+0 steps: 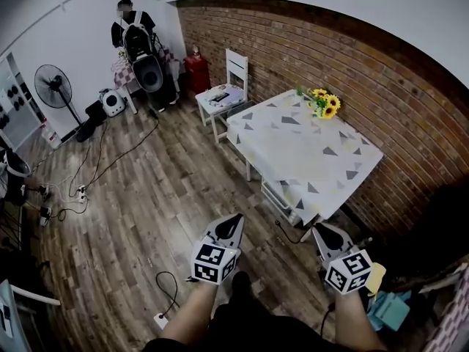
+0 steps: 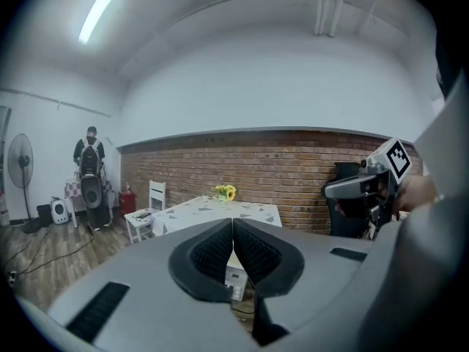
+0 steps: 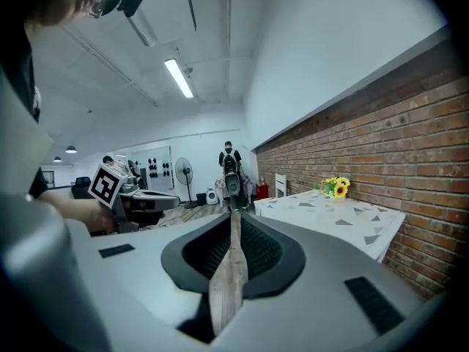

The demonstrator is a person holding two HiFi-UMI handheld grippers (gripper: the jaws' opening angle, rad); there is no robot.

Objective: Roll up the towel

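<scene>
Grey plastic jaws with black ribbed pads: on the left gripper (image 2: 233,221) they meet at the tips, closed, with nothing held. The right gripper (image 3: 236,213) stands a narrow slit apart; only wooden floor (image 1: 146,196) shows through the gap, and nothing is gripped.

In the head view both grippers (left (image 1: 234,220), right (image 1: 319,230)) are held over the floor, side by side but apart. They point toward the near end of the table (image 1: 293,152), which is covered in a white cloth with grey triangles.

No towel can be identified in any view. A yellow item (image 1: 377,276) lies just beside the right gripper and a teal item (image 1: 388,310) below it. Both are cut off by the frame edge and too unclear to name.

Sunflowers (image 1: 324,105) stand at the table's far edge by the brick wall (image 1: 352,57). A white chair (image 1: 223,94) is beyond the table. A person (image 1: 135,28) stands at the far end of the room.
</scene>
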